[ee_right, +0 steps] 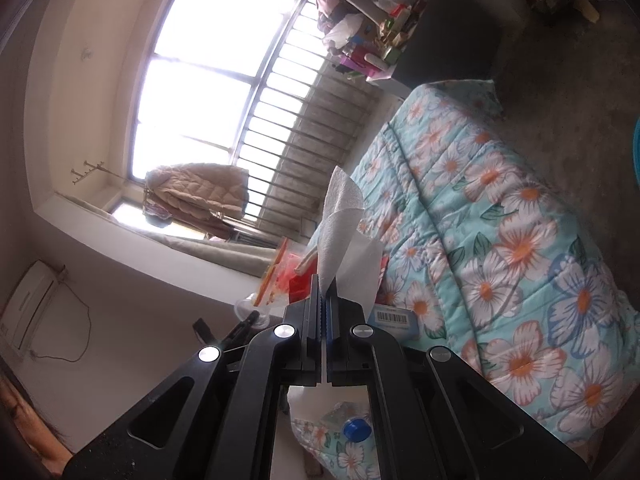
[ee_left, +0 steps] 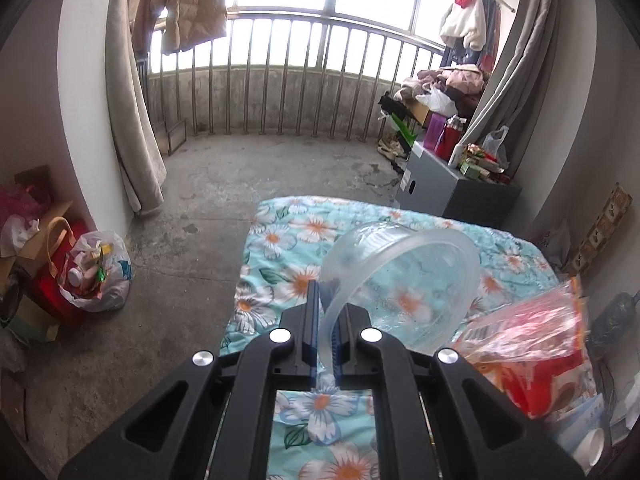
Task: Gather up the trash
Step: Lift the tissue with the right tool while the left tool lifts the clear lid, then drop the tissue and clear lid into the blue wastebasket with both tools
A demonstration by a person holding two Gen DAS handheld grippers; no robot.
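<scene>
Both hands were mid-collection. The left tongs (ee_left: 326,300) were clamped on the rim of a clear plastic bowl (ee_left: 404,280), which hung tilted above the flowered quilt (ee_left: 288,240) of the bed, near its foot edge. The right tongs (ee_right: 323,292) were pressed together on a white paper napkin (ee_right: 340,232), which stuck up from between them.

With both pieces in hand, the next move probably called for carrying them to a rubbish bag, perhaps the full plastic bag (ee_left: 96,272) on the floor by the wall (whether that was the intended one I could not tell).

A red snack wrapper (ee_left: 532,332) lay at the bed's right edge, blurred and partly cut off by the left tongs' frame. A blue bottle cap (ee_right: 356,430) showed through the right frame, the bottle itself mostly hidden.
</scene>
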